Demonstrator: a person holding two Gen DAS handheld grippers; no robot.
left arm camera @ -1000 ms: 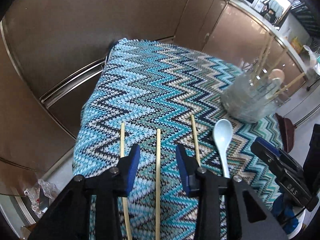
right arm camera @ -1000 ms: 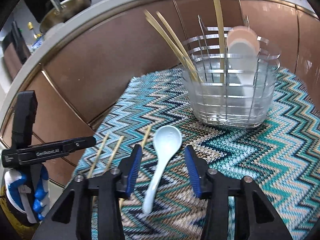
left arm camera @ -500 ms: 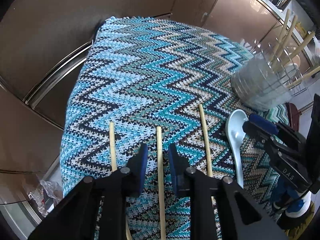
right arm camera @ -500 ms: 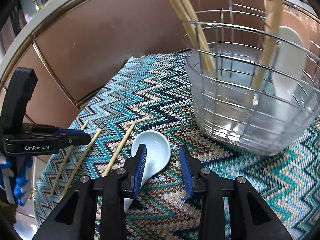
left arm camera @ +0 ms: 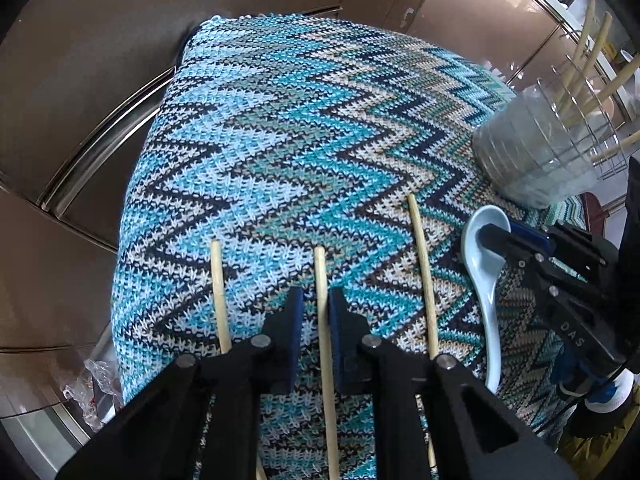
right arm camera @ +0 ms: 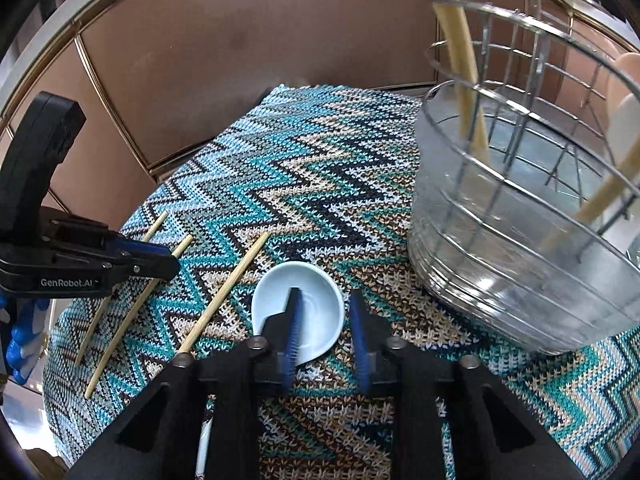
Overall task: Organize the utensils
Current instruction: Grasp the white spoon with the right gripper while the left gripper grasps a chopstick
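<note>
Three bamboo chopsticks lie side by side on the zigzag knitted cloth [left arm camera: 280,140]. My left gripper [left arm camera: 316,300] is low over the middle chopstick [left arm camera: 322,280], its jaws narrowed close around it with a thin gap each side. The left chopstick [left arm camera: 218,280] and right chopstick [left arm camera: 420,248] lie outside the jaws. A pale blue ceramic spoon [right arm camera: 316,300] lies on the cloth; my right gripper [right arm camera: 324,316] straddles the rim of its bowl, jaws apart. The spoon [left arm camera: 486,280] and right gripper [left arm camera: 516,240] also show in the left wrist view.
A wire utensil basket [right arm camera: 520,240] with a clear liner stands at the right, holding chopsticks [right arm camera: 460,60] and a pale spoon [right arm camera: 624,116]. Brown cabinet fronts [left arm camera: 100,60] surround the cloth-covered table. Crumpled plastic [left arm camera: 92,384] lies on the floor at the left.
Both grippers have moved forward and down. The left jaws have narrowed around the middle chopstick. The right gripper has come over the spoon's bowl and nearer the basket.
</note>
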